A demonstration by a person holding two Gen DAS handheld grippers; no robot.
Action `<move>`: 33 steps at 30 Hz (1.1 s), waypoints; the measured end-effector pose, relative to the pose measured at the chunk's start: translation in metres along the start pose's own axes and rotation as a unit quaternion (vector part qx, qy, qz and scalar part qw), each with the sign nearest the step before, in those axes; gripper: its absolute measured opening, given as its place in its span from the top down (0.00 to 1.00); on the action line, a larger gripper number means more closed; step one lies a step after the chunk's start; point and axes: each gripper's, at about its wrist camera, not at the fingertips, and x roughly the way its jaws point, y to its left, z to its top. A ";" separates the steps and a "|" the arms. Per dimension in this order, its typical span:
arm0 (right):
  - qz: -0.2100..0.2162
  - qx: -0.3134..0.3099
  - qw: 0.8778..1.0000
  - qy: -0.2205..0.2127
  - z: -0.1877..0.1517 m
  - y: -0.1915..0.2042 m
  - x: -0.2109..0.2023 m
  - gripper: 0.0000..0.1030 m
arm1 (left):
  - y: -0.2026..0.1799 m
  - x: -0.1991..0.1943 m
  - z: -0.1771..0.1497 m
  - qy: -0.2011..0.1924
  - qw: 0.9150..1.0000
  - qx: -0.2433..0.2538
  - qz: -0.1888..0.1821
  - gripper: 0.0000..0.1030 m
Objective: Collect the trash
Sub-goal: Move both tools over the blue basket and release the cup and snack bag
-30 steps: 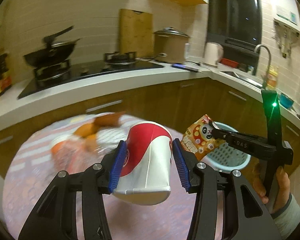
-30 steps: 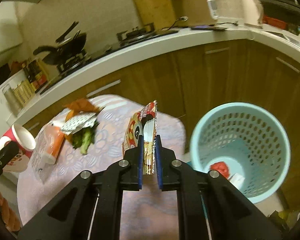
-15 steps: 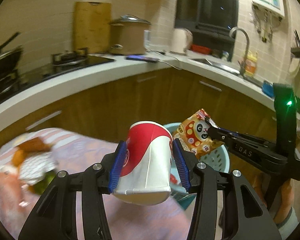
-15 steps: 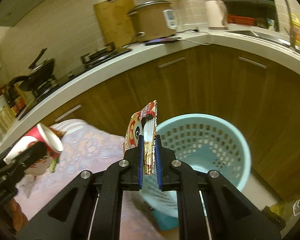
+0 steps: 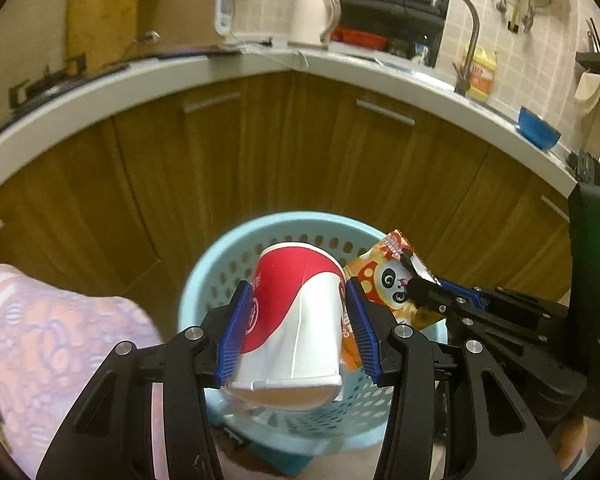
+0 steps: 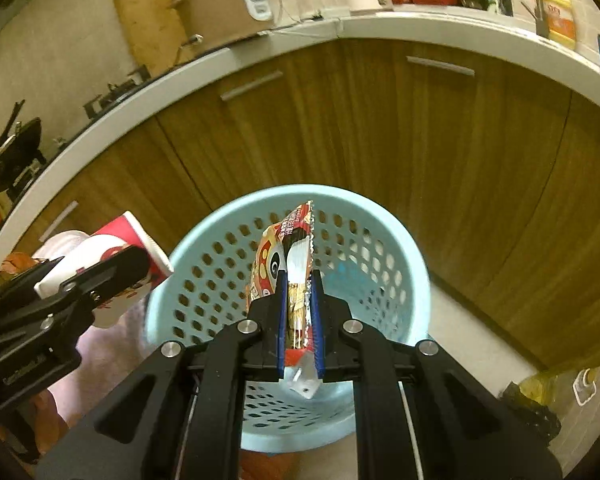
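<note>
Both loads are at the bin (image 6: 404, 268), neither dropped yet.

Your left gripper (image 5: 296, 320) is clamped on the cup (image 5: 296, 312), blue pads on its two sides, rim pointing away and tilted, base toward the camera. In the left wrist view it hangs in front of the bin opening. From the right wrist view the cup looks to sit at the bin's left edge, maybe not fully over the opening; I can't tell for sure.

Your right gripper (image 6: 299, 312) is pinched tight on the wrapper (image 6: 296, 264), held edge-on and upright, and it appears to hang over the middle of the bin.

Status, my read: the carry is done and the release is left for both. I'd say the wrapper is good to let go. Nudge the cup right and farther in before opening, or it may clip the rim and bounce out.

The bin's contents are mostly hidden behind the grippers. At far left, past the cup, there's something orange on the cloth (image 5: 60, 344), blurred, so more pickup may remain.
</note>
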 end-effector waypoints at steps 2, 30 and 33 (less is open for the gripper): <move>-0.006 0.001 1.000 0.008 -0.001 -0.004 0.006 0.91 | -0.002 0.011 -0.001 0.010 1.000 -0.001 -0.006 0.55; 0.081 -0.083 0.993 -0.022 -0.010 0.112 -0.057 0.68 | 0.062 -0.156 -0.041 -0.103 0.988 -0.092 0.065 0.34; 0.099 -0.103 0.990 -0.021 -0.019 0.142 -0.061 0.68 | 0.077 -0.187 -0.053 -0.120 0.982 -0.108 0.096 0.34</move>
